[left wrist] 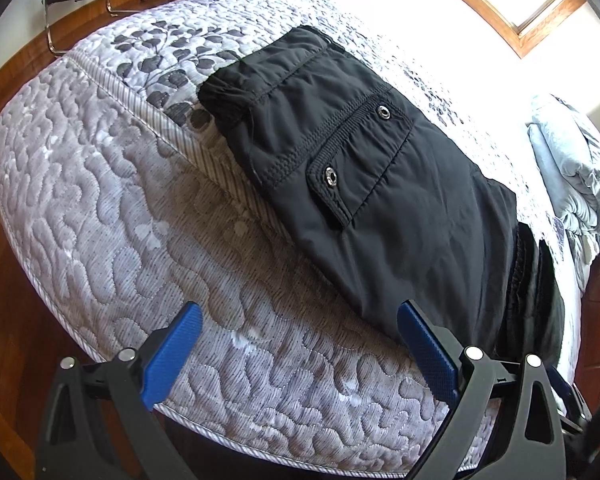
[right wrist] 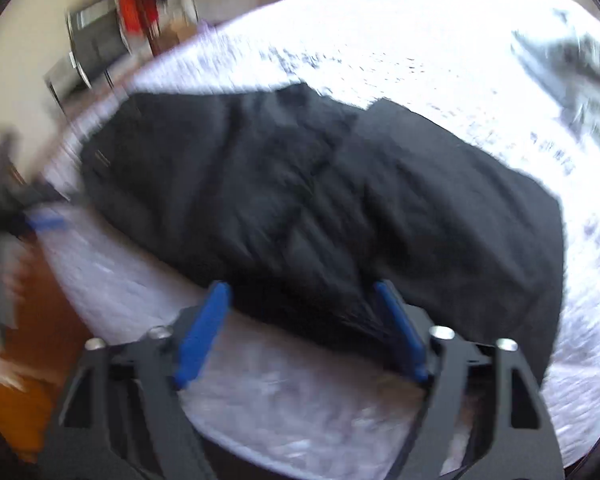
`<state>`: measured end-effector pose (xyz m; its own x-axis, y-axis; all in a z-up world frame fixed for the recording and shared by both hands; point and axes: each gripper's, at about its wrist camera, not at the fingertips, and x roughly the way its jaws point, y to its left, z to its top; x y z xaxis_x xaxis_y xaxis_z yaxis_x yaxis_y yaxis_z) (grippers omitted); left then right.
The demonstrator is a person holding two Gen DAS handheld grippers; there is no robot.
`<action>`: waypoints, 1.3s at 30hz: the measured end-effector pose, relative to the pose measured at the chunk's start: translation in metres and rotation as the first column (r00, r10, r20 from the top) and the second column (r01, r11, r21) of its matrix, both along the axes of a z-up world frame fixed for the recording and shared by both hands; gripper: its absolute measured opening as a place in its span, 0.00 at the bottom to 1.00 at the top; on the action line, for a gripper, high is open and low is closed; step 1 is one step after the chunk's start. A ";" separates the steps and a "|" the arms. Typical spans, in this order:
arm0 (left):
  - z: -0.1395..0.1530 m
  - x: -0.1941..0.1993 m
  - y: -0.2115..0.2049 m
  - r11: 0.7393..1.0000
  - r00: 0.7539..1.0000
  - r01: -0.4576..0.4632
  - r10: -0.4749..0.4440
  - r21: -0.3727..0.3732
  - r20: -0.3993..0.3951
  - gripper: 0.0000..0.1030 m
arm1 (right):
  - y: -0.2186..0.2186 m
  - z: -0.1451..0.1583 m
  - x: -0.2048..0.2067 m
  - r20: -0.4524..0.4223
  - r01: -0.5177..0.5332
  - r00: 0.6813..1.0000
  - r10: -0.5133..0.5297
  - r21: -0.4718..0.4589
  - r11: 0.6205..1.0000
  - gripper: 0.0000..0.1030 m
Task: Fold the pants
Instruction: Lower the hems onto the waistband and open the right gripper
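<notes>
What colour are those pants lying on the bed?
Black. The pants show best in the left wrist view, with two metal snaps.

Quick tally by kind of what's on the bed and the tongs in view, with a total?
Black pants: 1, lying on the mattress with part hanging over its edge
Metal snaps on the pants pocket flap: 2
Grey folded bedding: 1 pile
Left tongs: 1, open
Right tongs: 1, open
Total: 6
</notes>
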<state>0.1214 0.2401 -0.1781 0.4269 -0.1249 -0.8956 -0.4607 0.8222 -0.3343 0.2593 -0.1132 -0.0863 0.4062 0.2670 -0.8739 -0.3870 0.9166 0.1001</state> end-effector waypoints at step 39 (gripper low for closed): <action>-0.002 -0.016 0.014 0.998 0.999 -0.045 0.045 -0.032 0.002 0.96 | 0.035 -0.031 0.021 -0.116 0.107 0.987 -0.108 -0.023 0.994 0.05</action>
